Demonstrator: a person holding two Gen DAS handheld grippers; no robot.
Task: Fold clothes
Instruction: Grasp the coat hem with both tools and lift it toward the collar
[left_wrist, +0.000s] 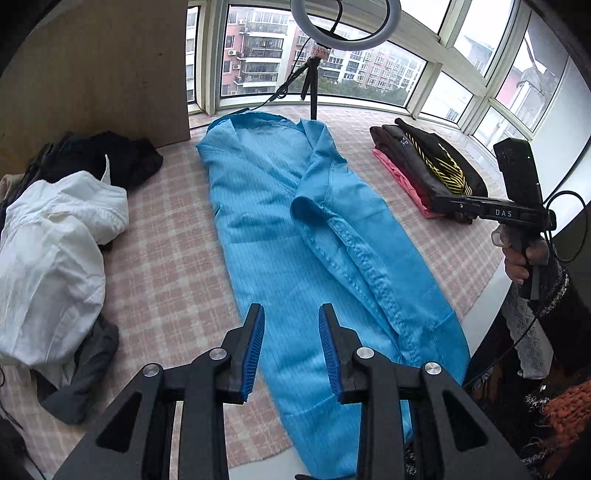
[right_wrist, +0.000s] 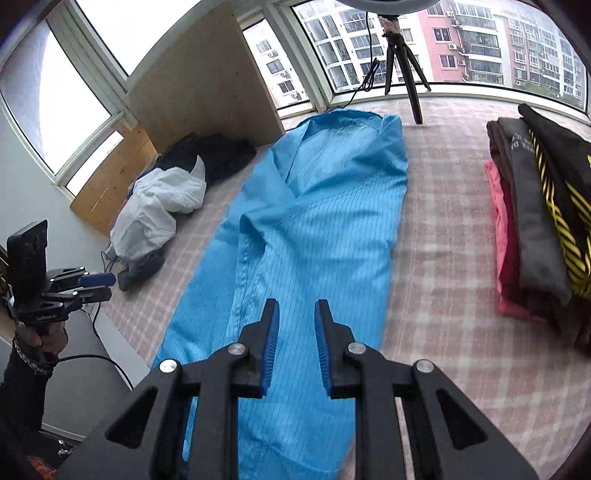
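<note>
At the far left of the checked pink surface (left_wrist: 166, 258) lies a heap of unfolded clothes: a crumpled white garment (left_wrist: 55, 251) on top, dark pieces (left_wrist: 122, 155) behind it against a wooden board (left_wrist: 110, 74), and a grey piece (left_wrist: 88, 369) at its near edge.

The left tool (left_wrist: 291, 343) hangs over the near end of the blue garment (left_wrist: 280, 229), its blue-padded jaws apart with nothing between them, released and clear of the cloth. In the right wrist view this tool shows at the left edge, gripped by a hand (right_wrist: 48, 339) with a dark sleeve.

The blue garment lies flat in the middle of the surface, stretched lengthwise from the near edge toward the window. Its sides are folded inward into a long narrow strip, with a sleeve lying along the top and the collar at the far end. Just beyond the collar stands a black tripod (left_wrist: 310, 92) carrying a ring light (left_wrist: 343, 22).

The right tool (right_wrist: 297, 339) also hovers above the garment's near part, jaws slightly apart and empty.

At the right sits a stack of folded clothes (right_wrist: 535, 221): pink at the bottom, brown and grey over it, and a black piece with yellow stripes on top, well apart from the blue garment.
</note>
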